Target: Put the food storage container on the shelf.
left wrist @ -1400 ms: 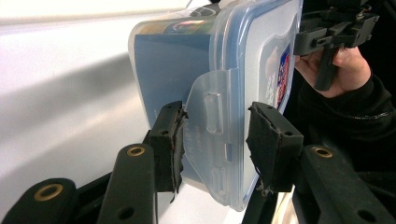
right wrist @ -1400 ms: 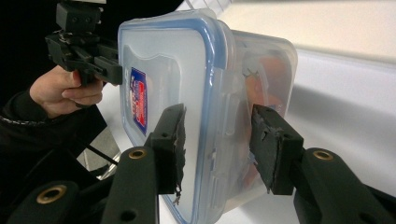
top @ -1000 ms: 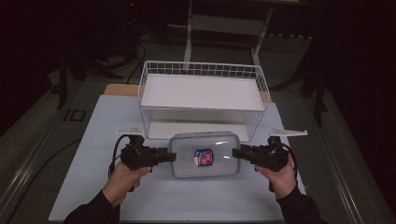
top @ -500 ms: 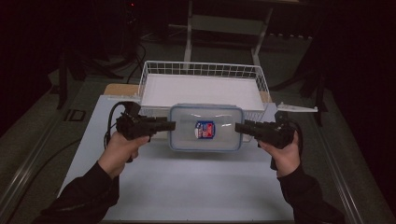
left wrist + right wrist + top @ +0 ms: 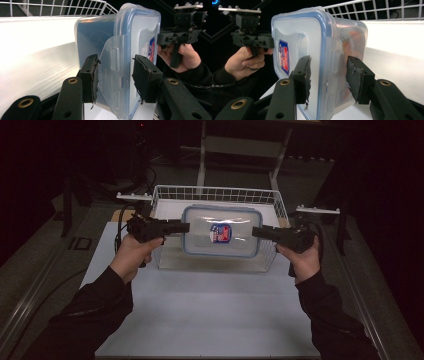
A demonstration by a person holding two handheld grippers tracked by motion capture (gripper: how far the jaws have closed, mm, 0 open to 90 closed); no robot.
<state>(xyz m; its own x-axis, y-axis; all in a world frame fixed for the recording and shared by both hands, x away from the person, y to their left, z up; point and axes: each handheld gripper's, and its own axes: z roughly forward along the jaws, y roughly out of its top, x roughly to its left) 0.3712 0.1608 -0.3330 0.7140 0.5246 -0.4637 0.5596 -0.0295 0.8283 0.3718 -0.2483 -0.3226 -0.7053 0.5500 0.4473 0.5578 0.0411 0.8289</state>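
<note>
since a moment ago i am lifting the box (image 5: 221,231) over the wire basket (image 5: 165,195), left gripper (image 5: 184,226) and right gripper (image 5: 256,231) clamping opposite ends to keep it level.

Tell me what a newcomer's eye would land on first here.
First, the clear lidded container with a blue-rimmed lid and red-and-blue label, held in the air over the white wire basket at the table's far side. Next, the left gripper and right gripper, each clamping one short end.
</note>
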